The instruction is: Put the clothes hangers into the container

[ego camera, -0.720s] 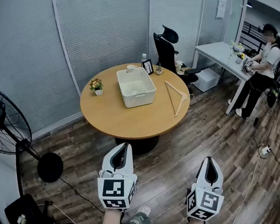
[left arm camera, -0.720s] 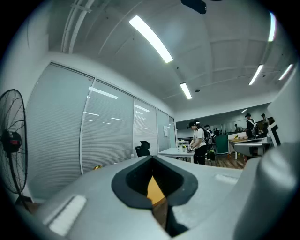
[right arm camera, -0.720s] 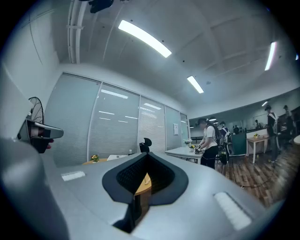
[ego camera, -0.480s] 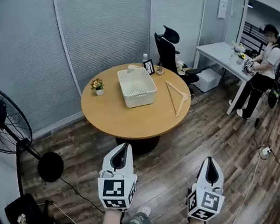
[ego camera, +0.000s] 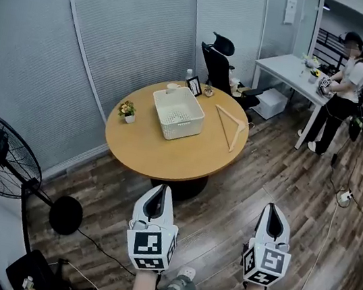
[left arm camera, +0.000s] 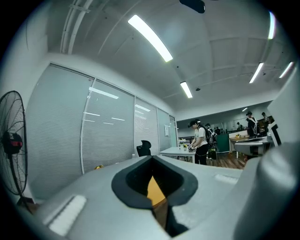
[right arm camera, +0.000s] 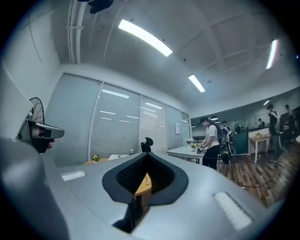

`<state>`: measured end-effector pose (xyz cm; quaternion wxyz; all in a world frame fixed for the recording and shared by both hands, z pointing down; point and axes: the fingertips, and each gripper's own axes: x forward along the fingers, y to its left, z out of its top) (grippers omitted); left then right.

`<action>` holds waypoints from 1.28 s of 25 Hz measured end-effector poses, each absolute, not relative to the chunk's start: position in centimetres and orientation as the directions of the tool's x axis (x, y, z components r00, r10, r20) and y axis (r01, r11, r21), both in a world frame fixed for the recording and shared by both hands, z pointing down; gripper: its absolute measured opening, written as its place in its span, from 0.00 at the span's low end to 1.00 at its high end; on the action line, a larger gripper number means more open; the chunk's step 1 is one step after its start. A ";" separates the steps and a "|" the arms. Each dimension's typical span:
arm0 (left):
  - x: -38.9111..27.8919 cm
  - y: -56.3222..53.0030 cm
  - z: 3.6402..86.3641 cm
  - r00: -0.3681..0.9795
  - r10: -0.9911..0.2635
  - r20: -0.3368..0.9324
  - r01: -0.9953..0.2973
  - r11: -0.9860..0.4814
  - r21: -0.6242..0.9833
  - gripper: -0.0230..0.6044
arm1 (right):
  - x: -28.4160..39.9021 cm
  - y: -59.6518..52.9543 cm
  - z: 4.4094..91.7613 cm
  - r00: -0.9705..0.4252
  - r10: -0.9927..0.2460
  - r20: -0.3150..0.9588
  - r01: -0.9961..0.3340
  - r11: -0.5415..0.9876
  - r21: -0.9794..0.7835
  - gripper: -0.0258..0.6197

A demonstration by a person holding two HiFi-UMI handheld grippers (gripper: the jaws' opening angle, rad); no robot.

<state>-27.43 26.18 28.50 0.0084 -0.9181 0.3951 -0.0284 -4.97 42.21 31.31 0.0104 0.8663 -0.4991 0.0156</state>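
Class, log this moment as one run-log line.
phase: not started | left claw: shut, empty | right claw: shut, empty | hanger: on table, beside basket

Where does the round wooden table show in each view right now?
Head view: round wooden table at centre frame.
Left gripper view: an orange sliver of it low centre, through the jaw notch.
Right gripper view: the same, low centre.
Shared landmark: black office chair behind the table.
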 end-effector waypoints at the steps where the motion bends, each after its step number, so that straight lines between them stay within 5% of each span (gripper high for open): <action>1: -27.4 26.1 28.5 0.685 -0.727 0.046 -0.726 -0.687 -0.038 0.04 | -4.9 42.1 31.4 0.502 -0.864 0.035 -0.865 -0.502 -0.001 0.08; 6: -27.1 25.0 28.8 0.684 -0.728 0.048 -0.728 -0.685 -0.032 0.04 | -4.8 41.0 31.3 0.488 -0.872 0.025 -0.873 -0.489 0.002 0.12; 14: -25.6 20.9 29.1 0.694 -0.718 0.049 -0.717 -0.696 -0.036 0.04 | -4.4 36.3 32.0 0.439 -0.897 0.044 -0.898 -0.439 0.009 0.57; 19: -24.5 17.8 29.2 0.706 -0.707 0.040 -0.706 -0.707 -0.043 0.04 | -3.8 33.3 32.5 0.435 -0.899 0.044 -0.900 -0.436 -0.008 0.72; 32: -21.9 14.1 30.7 0.743 -0.665 0.071 -0.664 -0.746 -0.042 0.04 | -2.7 29.9 33.8 0.451 -0.888 0.084 -0.891 -0.454 -0.015 0.74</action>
